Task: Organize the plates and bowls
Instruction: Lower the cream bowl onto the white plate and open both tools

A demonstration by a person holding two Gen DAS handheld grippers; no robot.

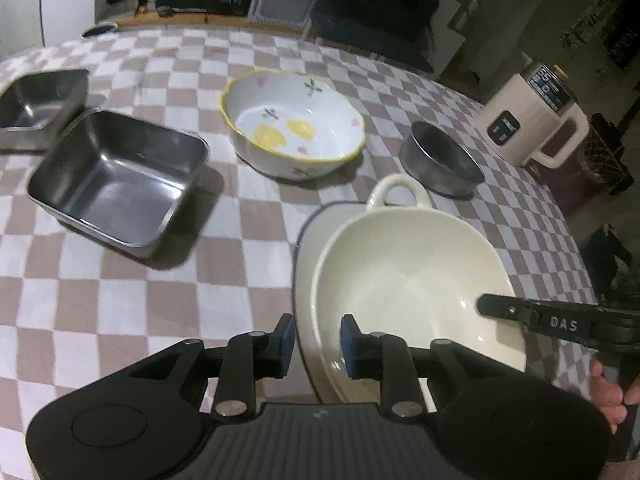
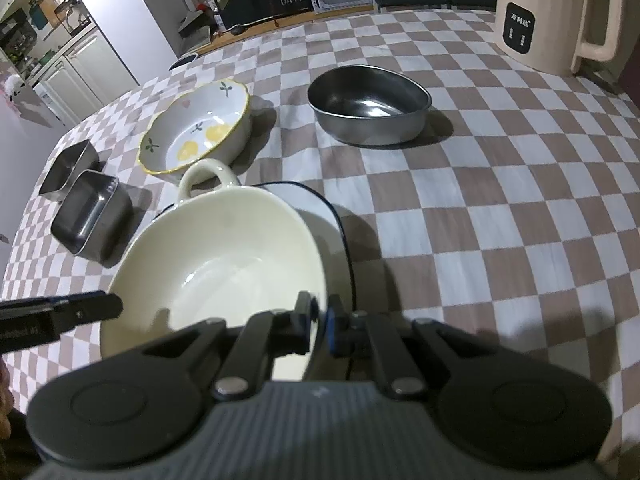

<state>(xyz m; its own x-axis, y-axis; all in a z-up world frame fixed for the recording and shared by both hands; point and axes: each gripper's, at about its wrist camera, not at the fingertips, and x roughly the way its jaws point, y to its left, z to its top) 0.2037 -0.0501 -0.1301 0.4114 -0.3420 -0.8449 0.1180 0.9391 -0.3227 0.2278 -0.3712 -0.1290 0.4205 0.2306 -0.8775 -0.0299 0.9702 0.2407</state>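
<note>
I note a cream bowl with a loop handle at its far side, sitting in a white plate with a dark rim, on the near part of the checkered tabletop.

My right gripper has its fingers pinching the bowl's near right rim, one finger inside the wall and one outside.

My left gripper has its fingers spread. They straddle the near left edge of plate and bowl; I cannot tell whether either pad touches.

Left of the bowl stands a square steel tray, with a second tray just beyond it at the far left. A floral bowl with a yellow rim stands in the middle, beyond the cream bowl. A round steel bowl stands further right, apart from the rest. A cream kettle stands at the far right corner.
</note>
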